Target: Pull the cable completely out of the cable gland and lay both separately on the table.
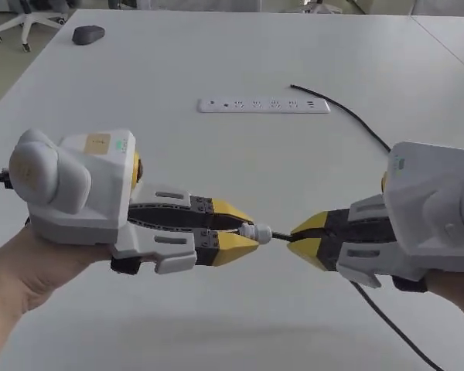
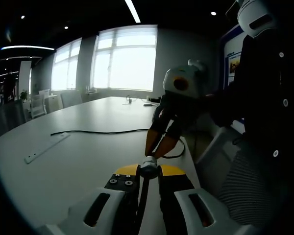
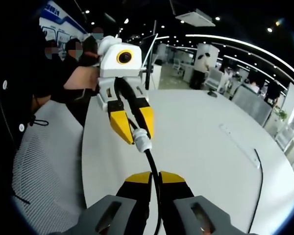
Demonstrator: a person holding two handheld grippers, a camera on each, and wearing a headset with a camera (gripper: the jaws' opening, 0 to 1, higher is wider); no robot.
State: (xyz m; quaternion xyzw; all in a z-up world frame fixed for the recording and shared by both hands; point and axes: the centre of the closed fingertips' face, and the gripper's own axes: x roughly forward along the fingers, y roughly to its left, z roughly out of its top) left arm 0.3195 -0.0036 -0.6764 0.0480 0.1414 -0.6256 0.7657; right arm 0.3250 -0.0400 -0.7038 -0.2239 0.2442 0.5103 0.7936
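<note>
Cable gland [image 1: 255, 231]: white, held clear above the table [image 1: 216, 54] between the yellow tips of the left gripper [image 1: 243, 232], whose jaws are closed narrowly on it. Its free end is pointed toward the right gripper [image 1: 303, 236]. The black cable [image 1: 281, 235] is seen entering the gland and is not yet out of it. A short bare stretch is spanned between the two grippers. The right gripper's jaws are pinched on the cable just beside the gland (the tips are near the left gripper's but not touching). Behind the right gripper the cable is seen hanging toward the near table edge. Farther off, a white power strip [image 1: 263, 105] is lying flat mid-table, with a black cord [image 1: 348, 116] beside it. Whether that cord is the same cable cannot be told. A dark mouse [image 1: 87, 34] is noted at the far left of the table.
</note>
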